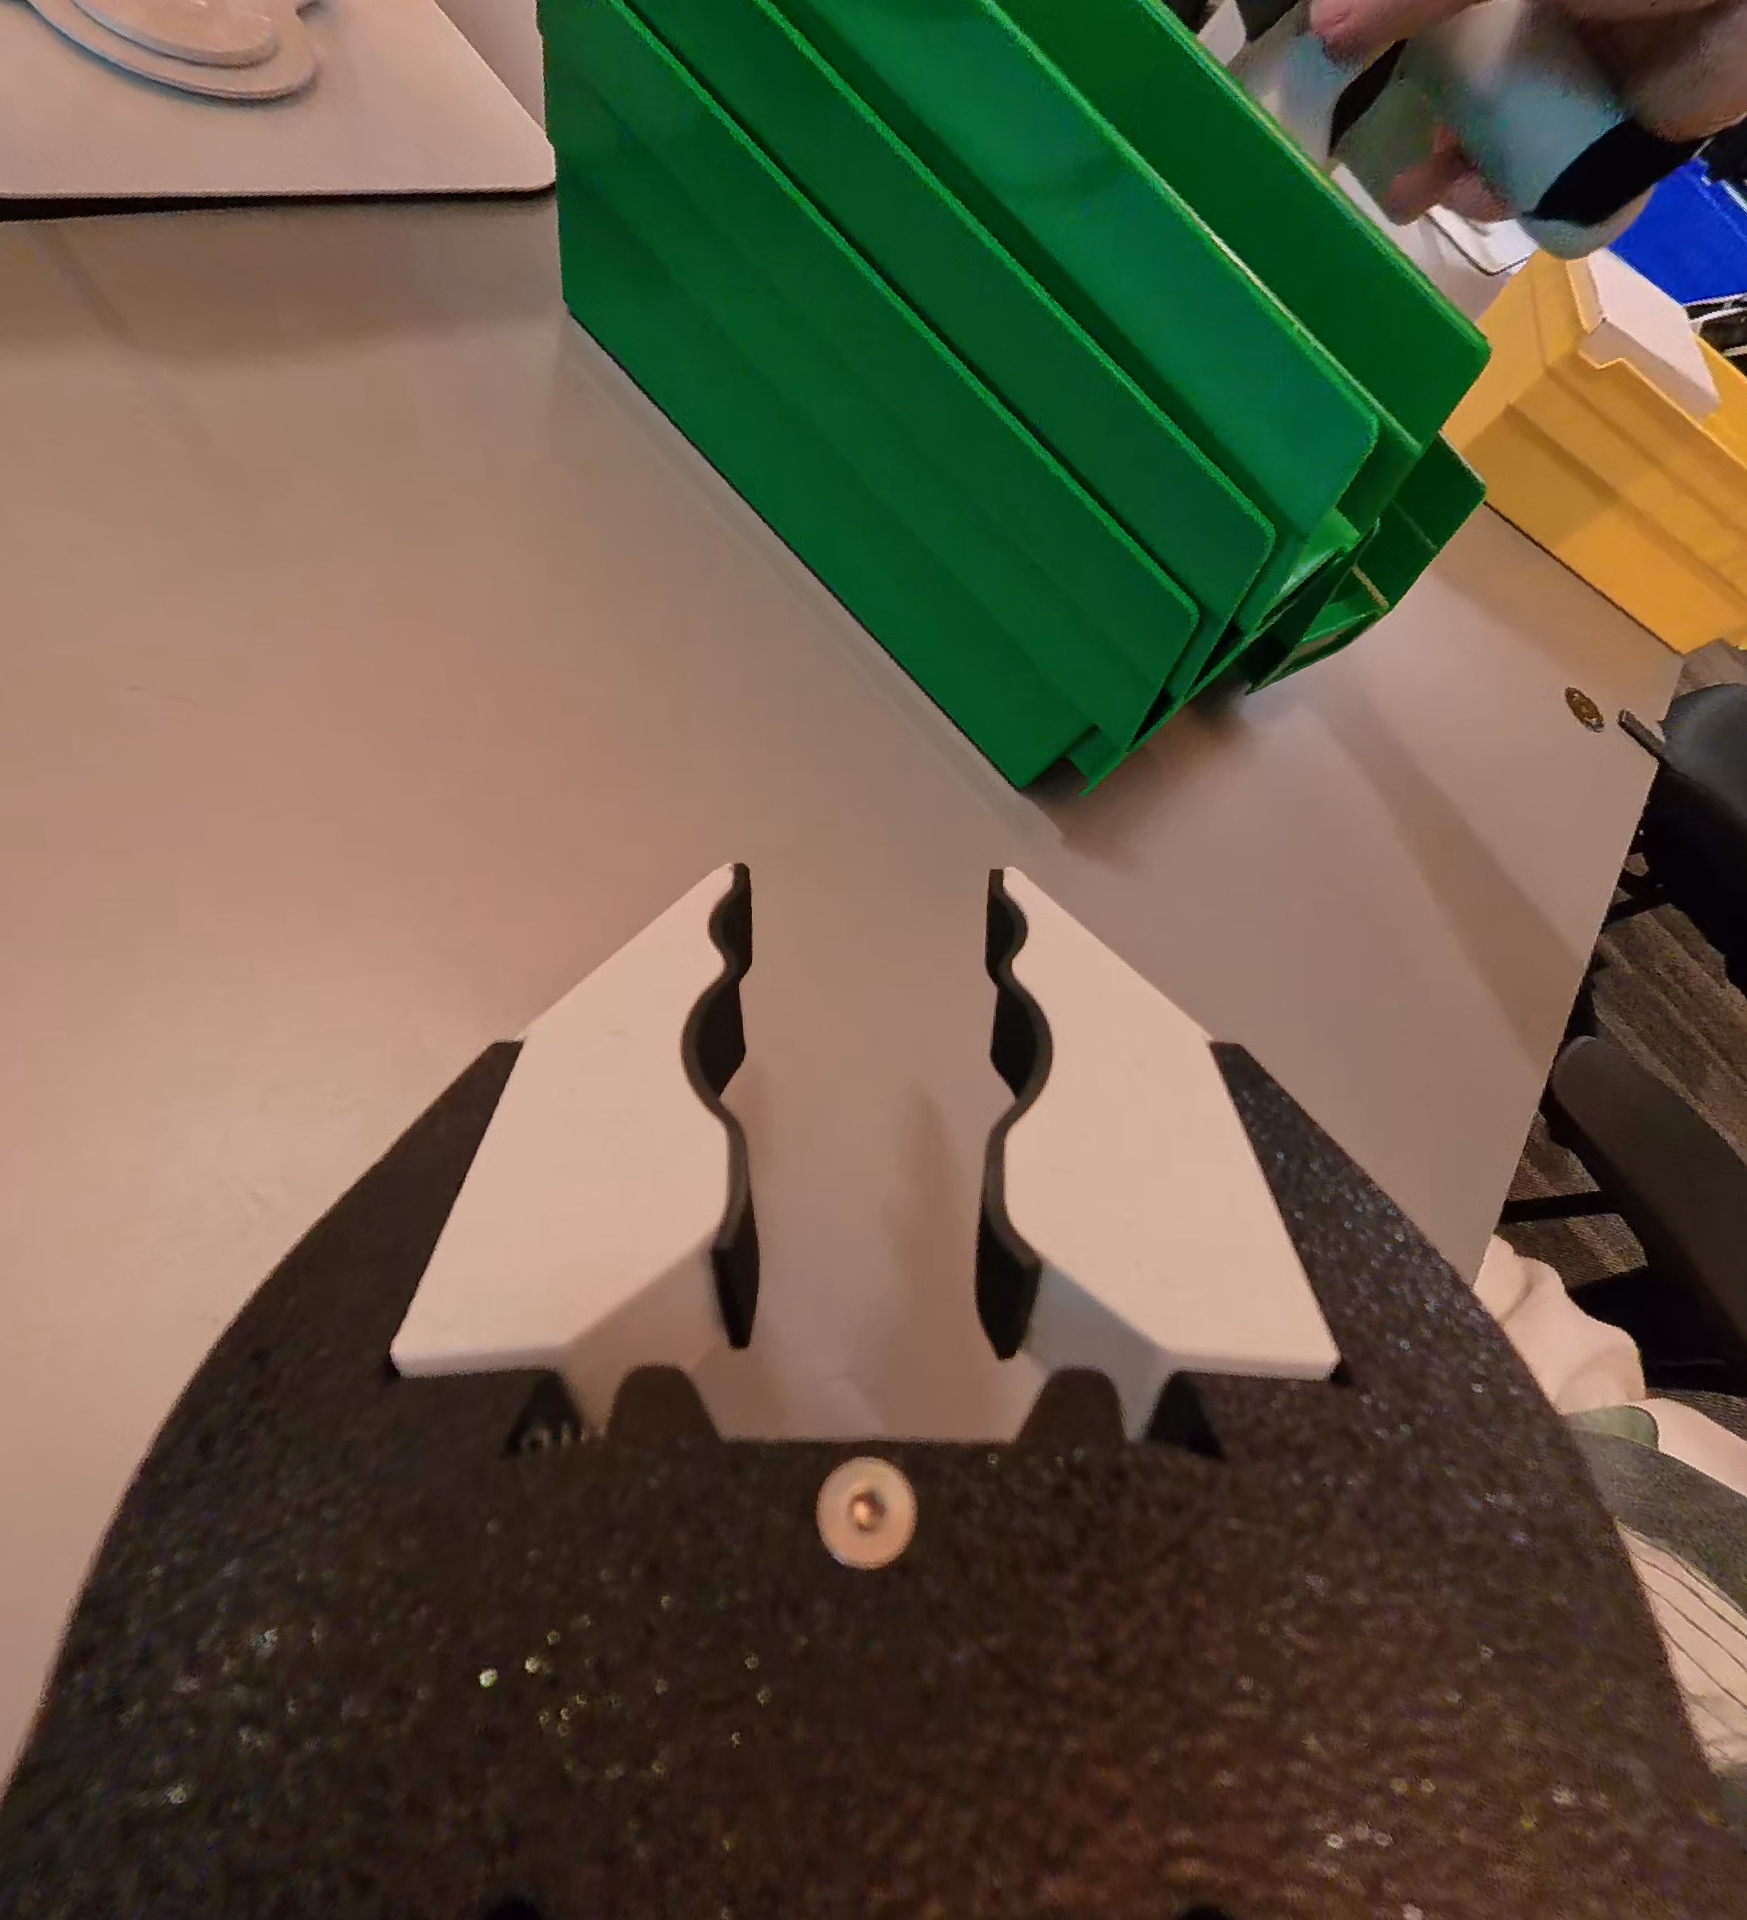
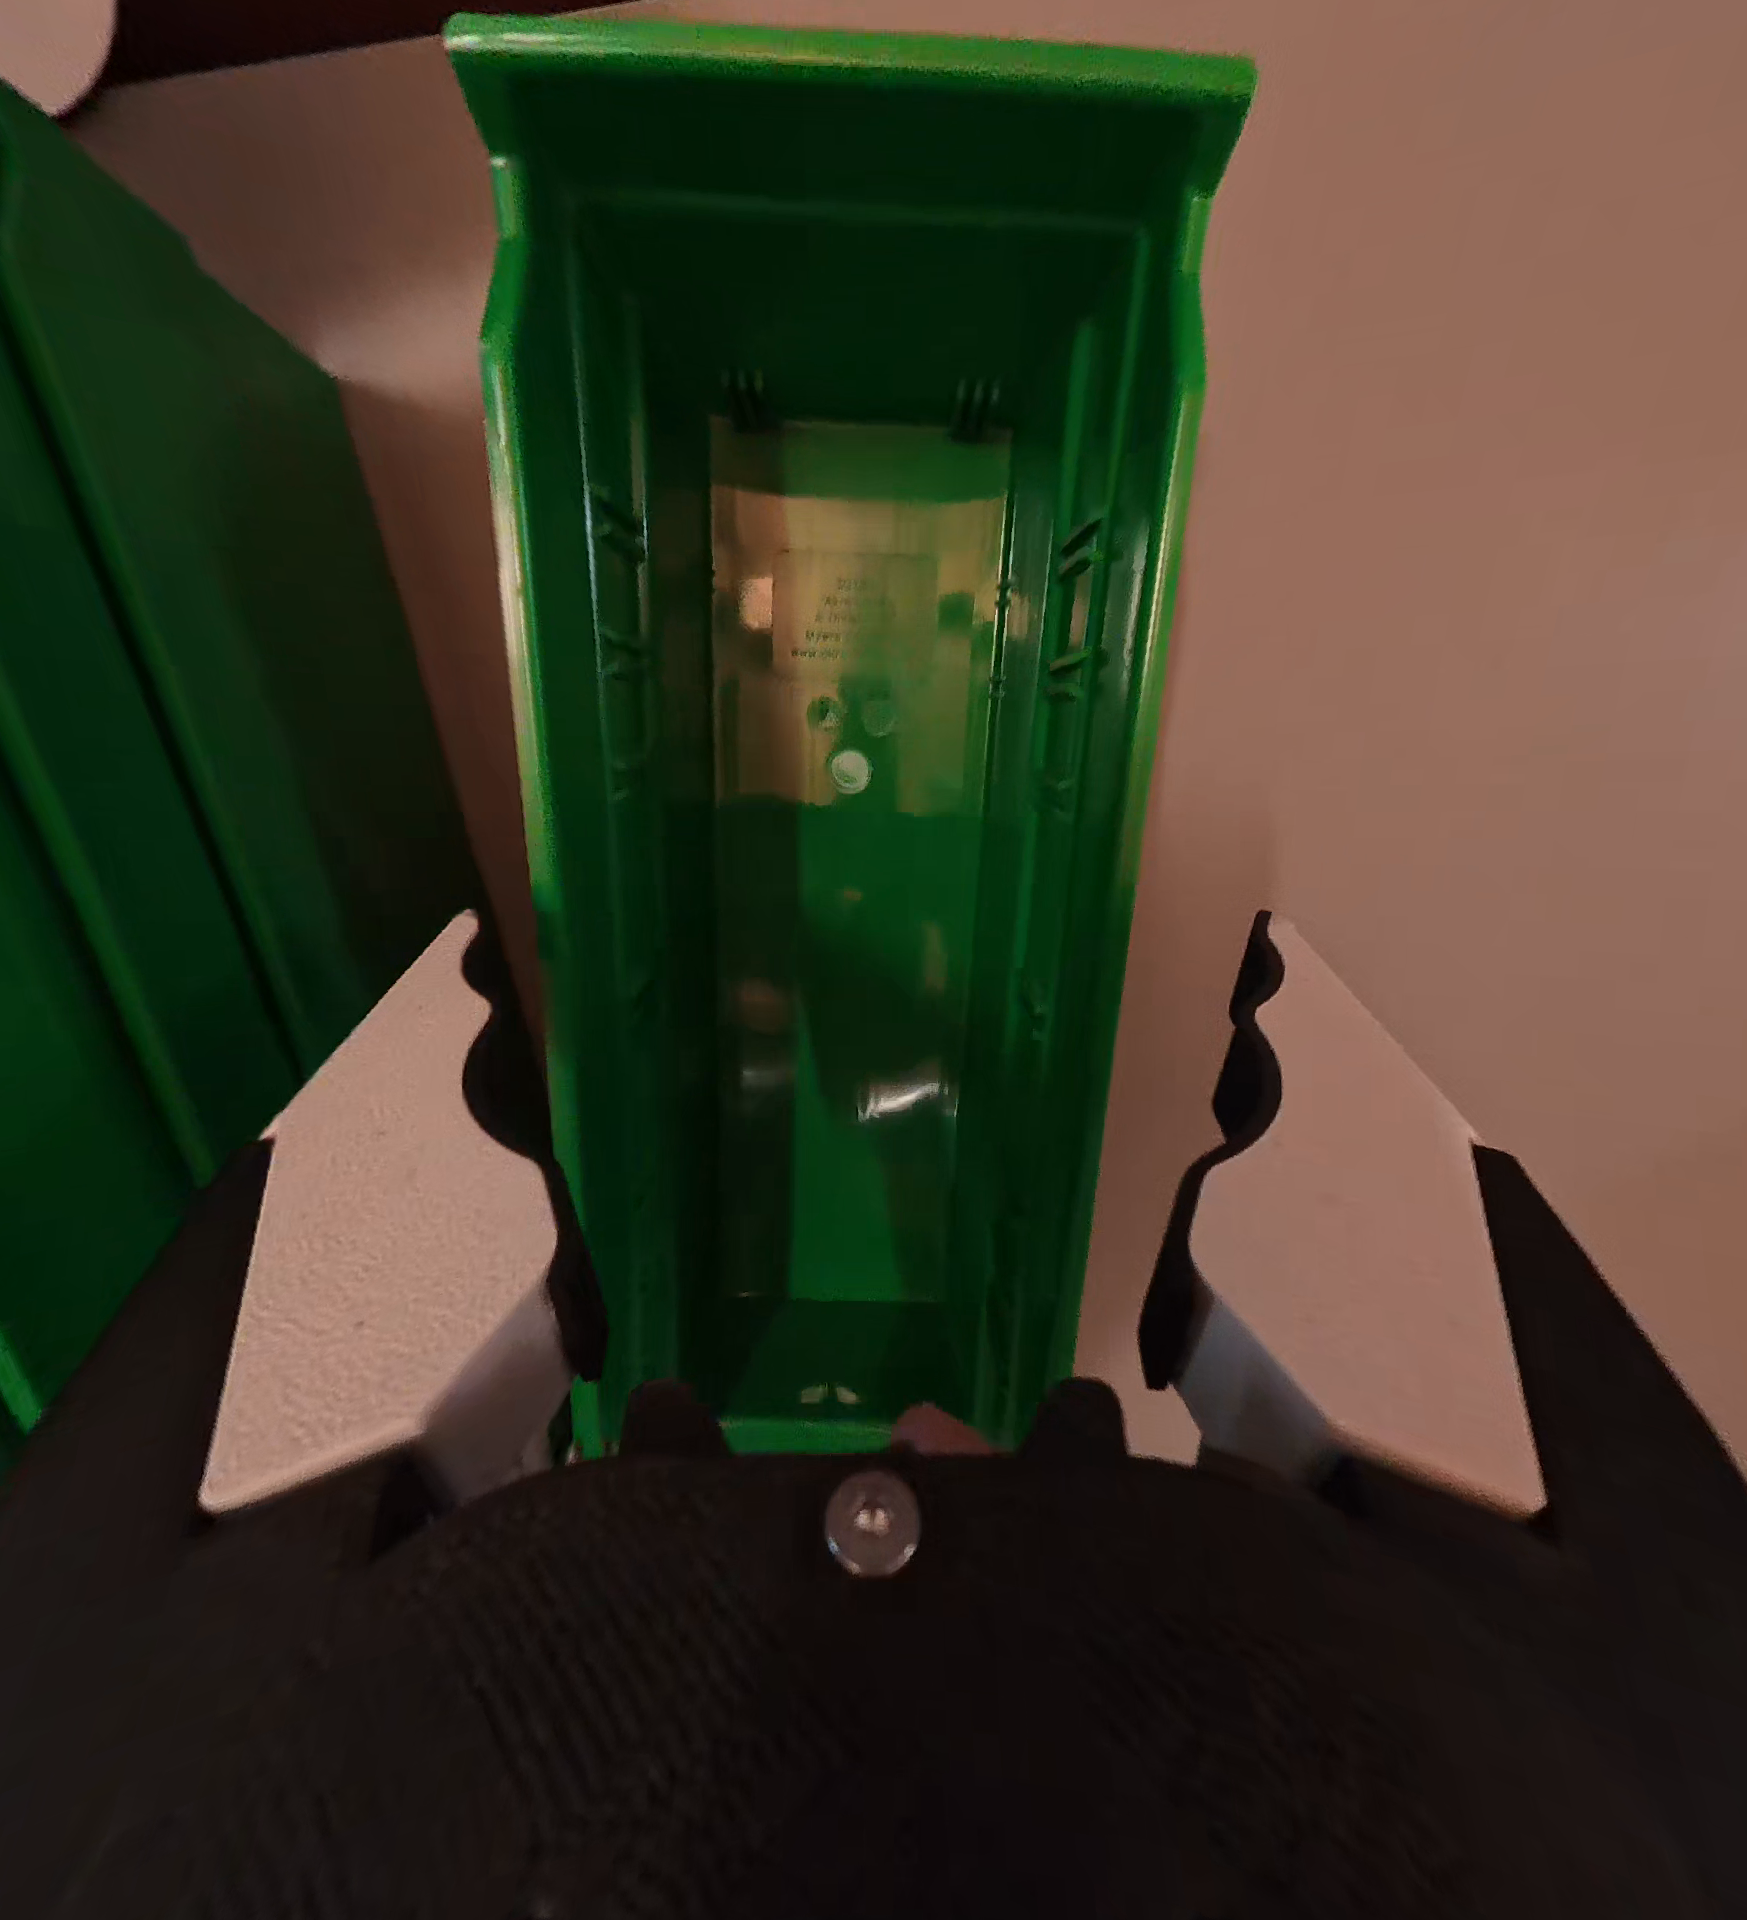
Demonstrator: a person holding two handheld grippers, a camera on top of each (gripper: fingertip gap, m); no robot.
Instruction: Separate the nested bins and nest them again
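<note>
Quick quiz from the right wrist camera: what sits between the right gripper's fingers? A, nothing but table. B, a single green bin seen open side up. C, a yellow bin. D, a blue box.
B: the green bin lies lengthwise between the open fingers of the right gripper, its hollow inside showing.

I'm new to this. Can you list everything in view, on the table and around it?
nested green plastic bins: about five, green, leaning stack on table
single green plastic bin: one, green, between right tongs
yellow plastic bins: stacked, count unclear, yellow, beyond green stack
blue container: one, blue, far background
pale mat: one, off-white, far left
grey table: one
black office chairs: two, right of table
left tongs: white and black, open, empty
right tongs: open, astride single bin
person's hand: top right
</note>
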